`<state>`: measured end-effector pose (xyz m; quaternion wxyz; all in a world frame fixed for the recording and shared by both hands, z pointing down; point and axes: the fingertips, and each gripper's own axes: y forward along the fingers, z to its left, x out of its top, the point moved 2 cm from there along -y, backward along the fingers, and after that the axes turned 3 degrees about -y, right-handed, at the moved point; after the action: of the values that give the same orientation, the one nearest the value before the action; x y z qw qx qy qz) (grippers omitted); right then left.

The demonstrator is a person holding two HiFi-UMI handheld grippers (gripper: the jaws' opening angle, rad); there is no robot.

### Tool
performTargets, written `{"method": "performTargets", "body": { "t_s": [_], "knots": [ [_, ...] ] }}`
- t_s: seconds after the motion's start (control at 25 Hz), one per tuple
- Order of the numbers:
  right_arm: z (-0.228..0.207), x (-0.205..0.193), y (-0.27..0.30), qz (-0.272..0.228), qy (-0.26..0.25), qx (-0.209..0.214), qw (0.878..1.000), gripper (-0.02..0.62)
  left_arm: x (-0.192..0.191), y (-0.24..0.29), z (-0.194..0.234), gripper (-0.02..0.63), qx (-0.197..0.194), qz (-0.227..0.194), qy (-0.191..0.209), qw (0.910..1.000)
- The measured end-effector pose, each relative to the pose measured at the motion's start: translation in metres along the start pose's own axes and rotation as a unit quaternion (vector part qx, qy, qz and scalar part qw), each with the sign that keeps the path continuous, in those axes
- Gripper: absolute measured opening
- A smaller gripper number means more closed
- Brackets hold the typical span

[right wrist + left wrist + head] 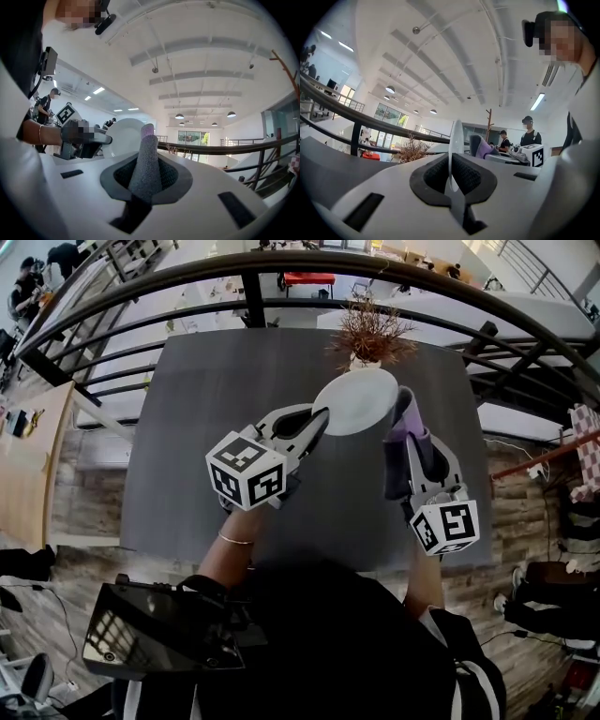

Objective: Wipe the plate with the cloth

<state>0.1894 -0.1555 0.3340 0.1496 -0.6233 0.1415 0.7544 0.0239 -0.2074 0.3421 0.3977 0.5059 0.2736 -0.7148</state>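
Observation:
The white plate [361, 397] is held up above the dark table [206, 446], gripped at its left rim by my left gripper [317, 425]. In the left gripper view the plate [456, 140] stands edge-on between the shut jaws of the left gripper [453, 176]. My right gripper [415, 451] is shut on a rolled grey-purple cloth [407, 416], whose tip sits just right of the plate's rim. In the right gripper view the cloth [146, 157] sticks up from the right gripper [146, 176], with the plate [124, 136] and the left gripper [84, 138] a little to the left.
A dried plant in a pale vase [373, 334] stands at the table's far edge, just behind the plate. A black railing [281, 306] runs beyond the table. People stand in the background [529, 136]. A wooden floor [84, 493] lies to the left.

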Motion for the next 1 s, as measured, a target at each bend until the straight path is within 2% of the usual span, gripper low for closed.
{"method": "performTargets", "body": {
  "t_s": [0.16,0.4,0.68,1.0],
  "knots": [
    [-0.002,0.022,-0.002,-0.033,-0.009,0.003,0.999,0.04,0.02,-0.005,-0.007,0.017,0.006,-0.018,0.039,0.9991],
    [-0.002,0.043,-0.001,-0.067,-0.012,0.012,0.998,0.041,0.041,-0.011,-0.012,0.017,0.006,-0.043,0.042,0.9982],
    [0.008,0.081,-0.009,-0.122,-0.02,0.032,0.992,0.041,0.05,-0.021,-0.022,0.017,0.03,-0.042,0.097,0.994],
    [0.036,0.134,-0.018,-0.189,-0.046,0.083,0.977,0.041,0.047,-0.018,-0.032,0.017,0.036,-0.026,0.099,0.9941]
  ]
}}
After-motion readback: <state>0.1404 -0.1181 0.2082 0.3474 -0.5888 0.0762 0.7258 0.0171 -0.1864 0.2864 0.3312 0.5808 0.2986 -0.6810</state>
